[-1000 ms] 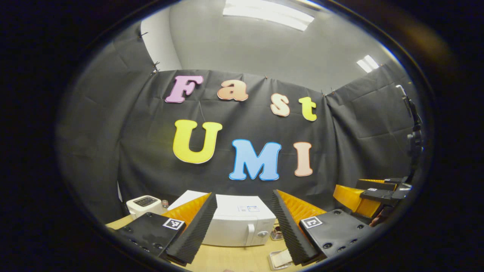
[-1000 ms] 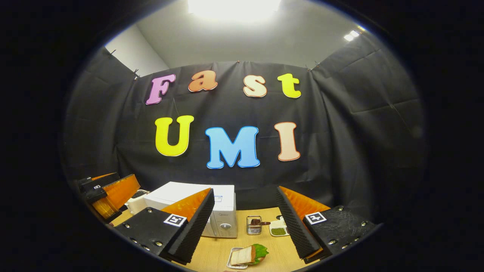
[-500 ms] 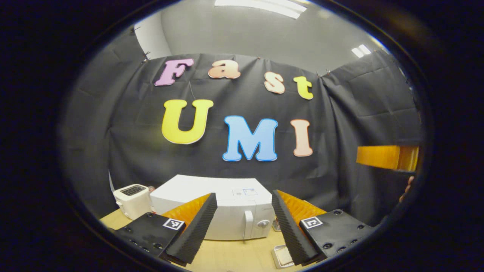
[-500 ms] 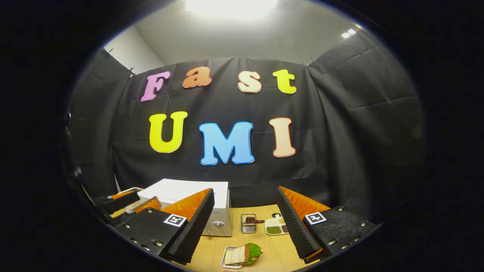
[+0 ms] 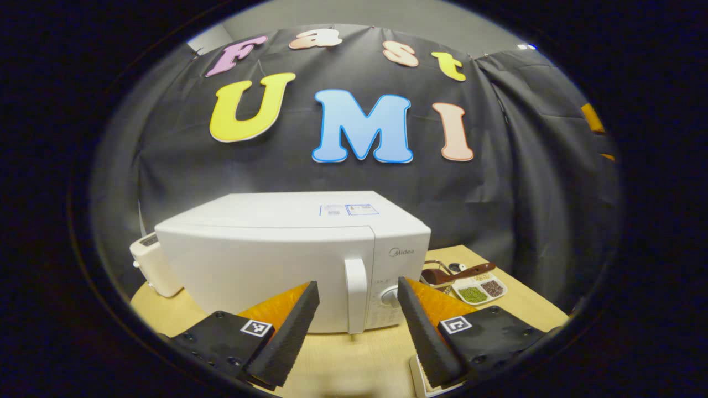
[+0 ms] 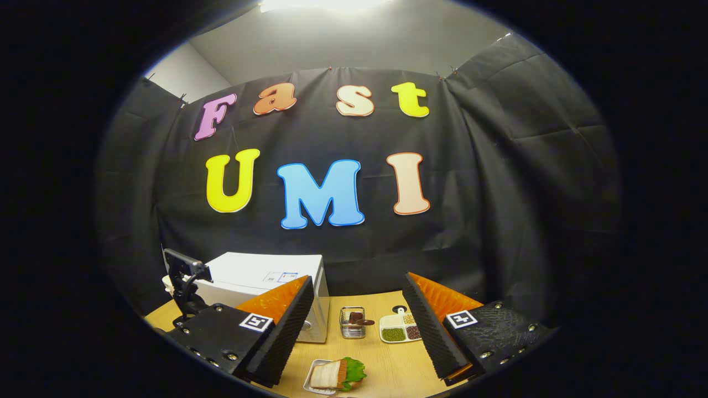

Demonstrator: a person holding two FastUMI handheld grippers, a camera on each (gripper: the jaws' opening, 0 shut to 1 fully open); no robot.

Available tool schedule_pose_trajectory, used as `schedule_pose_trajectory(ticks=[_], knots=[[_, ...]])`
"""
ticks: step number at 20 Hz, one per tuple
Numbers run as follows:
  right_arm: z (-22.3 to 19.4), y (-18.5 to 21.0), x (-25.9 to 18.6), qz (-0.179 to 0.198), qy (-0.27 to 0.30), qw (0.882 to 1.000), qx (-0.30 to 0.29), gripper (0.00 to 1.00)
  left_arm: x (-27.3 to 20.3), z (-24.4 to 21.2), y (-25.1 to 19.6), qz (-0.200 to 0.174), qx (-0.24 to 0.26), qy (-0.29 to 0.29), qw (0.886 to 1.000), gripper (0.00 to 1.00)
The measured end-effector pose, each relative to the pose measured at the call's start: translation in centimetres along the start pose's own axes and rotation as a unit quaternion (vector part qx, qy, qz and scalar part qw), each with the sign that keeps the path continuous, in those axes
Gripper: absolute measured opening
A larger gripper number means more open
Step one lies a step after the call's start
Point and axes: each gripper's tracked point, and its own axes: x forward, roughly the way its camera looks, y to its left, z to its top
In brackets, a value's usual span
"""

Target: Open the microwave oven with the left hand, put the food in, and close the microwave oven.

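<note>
Closer than a second ago, the left gripper (image 5: pixel 357 326) faces the microwave oven (image 5: pixel 287 260) at the desk's (image 5: pixel 354 359) back-left, released, straddling its door handle (image 5: pixel 355 296). Risk: misaligned fingers slip off. Right gripper (image 6: pixel 359 326) hangs released above the sandwich (image 6: pixel 334 375).

The right gripper (image 6: pixel 359 331) hung with its jaws wide apart above the front edge of the wooden table (image 6: pixel 387 365). A sandwich with lettuce (image 6: pixel 336 375) lay on a small tray at that front edge, between the fingers. Farther back stood a white microwave oven (image 6: pixel 265 276) toward the left edge, door closed, with a wire basket (image 6: pixel 352 323) and a divided dish of grains (image 6: pixel 399 330) beside it.
</note>
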Motion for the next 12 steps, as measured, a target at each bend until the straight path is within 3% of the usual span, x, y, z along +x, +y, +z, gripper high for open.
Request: schedule_pose_trajectory(ticks=[1, 3, 5, 6, 8, 9, 10, 11, 12], knots=[[-0.3, -0.4, 0.6, 0.003, 0.007, 1.000, 0.005, 0.98, 1.4, -1.4, 0.2, 0.003, -0.006, 0.018, 1.000, 0.94], [-0.7, -1.4, 1.6, 0.004, 0.019, 1.000, 0.005, 0.98, 3.2, -3.4, 0.4, 0.010, -0.014, 0.046, 0.999, 0.83], [-0.9, -2.2, 2.5, 0.003, 0.024, 1.000, 0.000, 0.98, 4.0, -4.3, -0.1, 0.003, -0.016, 0.061, 0.998, 0.62], [-1.1, -2.4, 2.8, 0.003, 0.027, 1.000, -0.002, 0.98, 3.5, -3.9, -0.3, 0.006, -0.003, 0.060, 0.998, 0.41], [-1.3, -2.6, 3.2, 0.007, 0.033, 0.999, -0.002, 0.98, 3.6, -4.0, -0.1, 0.006, 0.018, 0.063, 0.998, 0.26], [-1.3, -2.6, 3.4, 0.009, 0.035, 0.999, 0.000, 0.98, 3.5, -3.9, 0.0, 0.000, 0.009, 0.068, 0.998, 0.27], [-1.4, -2.4, 3.5, 0.012, 0.037, 0.999, 0.002, 0.98, 3.6, -4.0, -0.1, -0.007, 0.001, 0.071, 0.997, 0.18], [-1.3, -2.2, 3.5, 0.015, 0.037, 0.999, 0.005, 0.98, 3.4, -4.1, -0.1, -0.014, 0.002, 0.079, 0.997, 0.18], [-1.4, -2.1, 3.5, 0.016, 0.036, 0.999, 0.006, 0.98, 3.4, -4.0, -0.1, -0.016, 0.007, 0.080, 0.997, 0.07]])
